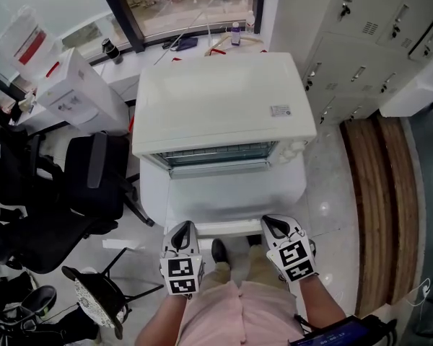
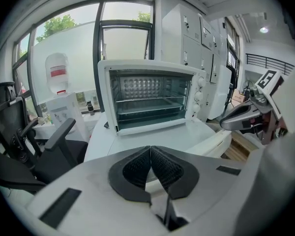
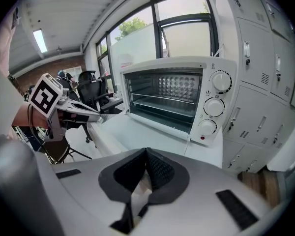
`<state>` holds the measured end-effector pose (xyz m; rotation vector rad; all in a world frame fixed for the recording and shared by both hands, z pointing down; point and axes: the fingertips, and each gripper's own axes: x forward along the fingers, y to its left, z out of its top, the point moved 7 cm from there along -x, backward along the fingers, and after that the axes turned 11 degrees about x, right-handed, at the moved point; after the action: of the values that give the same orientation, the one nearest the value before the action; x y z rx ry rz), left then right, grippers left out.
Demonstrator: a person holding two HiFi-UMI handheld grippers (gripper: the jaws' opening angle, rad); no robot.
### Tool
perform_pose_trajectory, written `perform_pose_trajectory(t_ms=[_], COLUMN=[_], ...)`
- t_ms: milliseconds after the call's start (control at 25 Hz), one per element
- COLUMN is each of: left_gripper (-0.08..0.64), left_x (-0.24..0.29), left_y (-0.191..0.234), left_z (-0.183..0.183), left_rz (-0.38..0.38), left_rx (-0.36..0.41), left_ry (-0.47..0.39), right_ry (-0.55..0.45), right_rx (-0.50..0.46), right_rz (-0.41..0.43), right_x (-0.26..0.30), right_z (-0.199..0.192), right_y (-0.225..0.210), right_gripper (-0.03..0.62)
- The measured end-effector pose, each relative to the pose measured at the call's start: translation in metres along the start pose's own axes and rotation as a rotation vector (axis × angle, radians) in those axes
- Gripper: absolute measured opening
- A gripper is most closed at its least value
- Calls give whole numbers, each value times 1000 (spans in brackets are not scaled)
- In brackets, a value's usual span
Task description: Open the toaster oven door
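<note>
Flanking open oven door point(image 1: 224, 193): left gripper point(image 1: 180, 229), right gripper point(image 1: 275, 224), jaws together.

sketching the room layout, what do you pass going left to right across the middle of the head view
office chair → toaster oven → wooden boards

The right gripper point(image 3: 146, 154), pale grey with black ribbed pads, has its jaws pressed together with nothing between them. Straight ahead of it stands a white metal toaster oven point(image 3: 174, 95), its white door point(image 3: 137, 132) dropped flat toward the gripper and wire racks showing inside. Three round white knobs point(image 3: 214, 106) run down the oven's face, ahead and slightly right. To the gripper's left hangs the left gripper point(image 3: 88, 114) with its black-and-white marker cube. Grey metal lockers point(image 3: 265, 73) rise on the right.
</note>
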<state>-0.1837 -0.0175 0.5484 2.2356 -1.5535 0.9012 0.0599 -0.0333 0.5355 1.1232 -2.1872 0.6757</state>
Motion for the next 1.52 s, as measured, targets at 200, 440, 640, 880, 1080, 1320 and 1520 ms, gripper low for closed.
perform_pose_trajectory(t_ms=[200, 440, 640, 880, 1080, 1320, 1520], left_gripper=[14, 14, 14, 14, 14, 14, 14], left_x=[3, 9, 13, 20, 27, 37, 44], left_y=[-1, -1, -4, -6, -8, -11, -11], left_z=[-8, -17, -26, -35, -45, -56, -65], left_rz=[-9, -20, -35, -50, -66, -86, -106], left_rx=[9, 11, 12, 16, 5, 2, 10], left_ry=[25, 50, 73, 97, 114, 136, 145], right_ry=[18, 40, 68, 95, 128, 158, 160], right_rx=[10, 18, 13, 18, 21, 31, 59], right_rz=[5, 2, -2, 0, 6, 6, 7], right_x=[5, 11, 17, 25, 35, 43, 50], right_z=[-7, -17, -26, -35, -48, -61, -67], right_y=[0, 0, -1, -2, -4, -7, -9], right_gripper=[0, 0, 0, 0, 0, 0, 0])
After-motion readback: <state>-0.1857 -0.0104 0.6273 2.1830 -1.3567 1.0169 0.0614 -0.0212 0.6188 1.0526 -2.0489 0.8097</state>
